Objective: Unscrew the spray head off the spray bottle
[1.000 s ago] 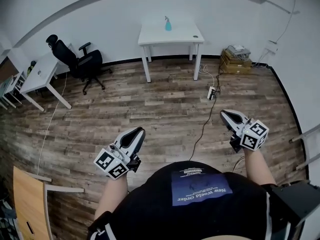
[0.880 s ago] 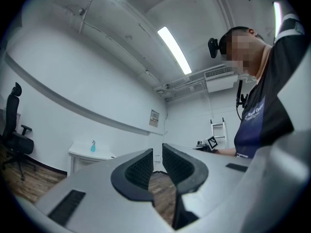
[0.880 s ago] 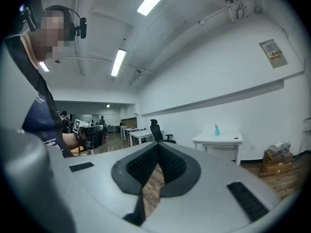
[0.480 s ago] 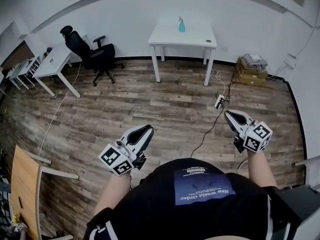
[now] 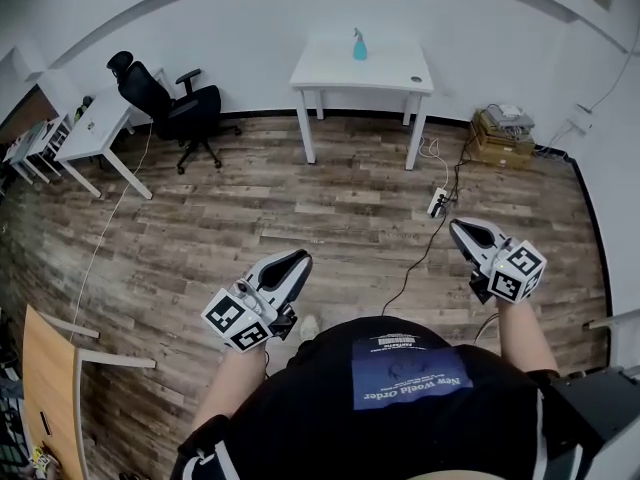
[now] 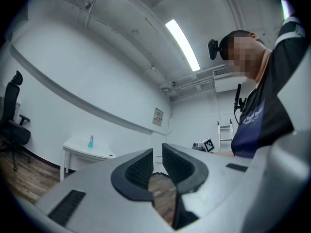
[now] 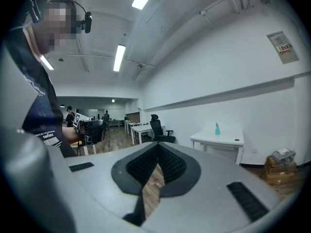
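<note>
I'm looking down the room from the head view, and the bottle (image 5: 358, 47) is standing upright at 12 o'clock, near the back edge of the white counter (image 5: 392, 70) against the far wall. Its spray head (image 5: 355, 33) is sitting on top of it. Both grippers are hanging well apart from it, out over the wooden floor (image 5: 300, 203).

The left gripper (image 5: 299, 259) is sitting at 7 o'clock, tips pointing up the frame toward the counter. In the left gripper view its jaws are clenched to a thin slit with nothing in them (image 6: 157, 155), and the bottle (image 6: 90, 141) is showing small at 9 o'clock on the counter (image 6: 80, 148).

The right gripper (image 5: 457, 227) is holding at 4 o'clock, also pointing up the frame. In the right gripper view its pads are meeting at the tips, clenched and empty (image 7: 156, 148), while the bottle (image 7: 217, 128) is standing at 3 o'clock on the counter (image 7: 214, 140).

Around the room, a black chair (image 5: 165, 108) is parked at 10 o'clock, a power strip (image 5: 437, 203) is lying on the floor between the counter and the right gripper, and a crate (image 5: 503, 130) is resting at 2 o'clock by the wall.
</note>
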Demonstrator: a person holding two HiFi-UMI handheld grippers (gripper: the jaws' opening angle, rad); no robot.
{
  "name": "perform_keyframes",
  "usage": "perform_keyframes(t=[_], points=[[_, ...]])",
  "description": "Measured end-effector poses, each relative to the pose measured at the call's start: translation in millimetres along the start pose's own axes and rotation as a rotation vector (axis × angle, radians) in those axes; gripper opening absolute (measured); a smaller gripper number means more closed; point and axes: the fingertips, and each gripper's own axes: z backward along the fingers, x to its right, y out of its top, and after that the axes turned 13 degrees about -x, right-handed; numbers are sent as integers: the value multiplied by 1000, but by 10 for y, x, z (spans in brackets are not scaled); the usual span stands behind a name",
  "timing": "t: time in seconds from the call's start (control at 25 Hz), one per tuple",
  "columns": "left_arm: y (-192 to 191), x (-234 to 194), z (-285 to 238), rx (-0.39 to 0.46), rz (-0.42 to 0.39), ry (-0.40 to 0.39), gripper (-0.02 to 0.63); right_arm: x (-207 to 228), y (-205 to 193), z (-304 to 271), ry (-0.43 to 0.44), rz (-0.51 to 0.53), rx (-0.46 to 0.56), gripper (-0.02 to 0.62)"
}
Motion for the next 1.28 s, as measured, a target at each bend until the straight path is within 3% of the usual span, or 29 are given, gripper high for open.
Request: perform_keyframes(t=[0.16,0.48,0.88,1.28], points=[[63,-449,-99,-1,5,-75,52,49,199,-284,-63,32,-5,-6],[418,-1439,-23,-2,-28,-193,52,23,671,-1000,-170,-5,28,-6],[462,-2545,323,-12,-8,-188,52,-72,925,-1985,-183,-20,15,-6],[490,-3154,210,-10,34,-128,52,311,1096,-2553,-138,-13,-22,-6]])
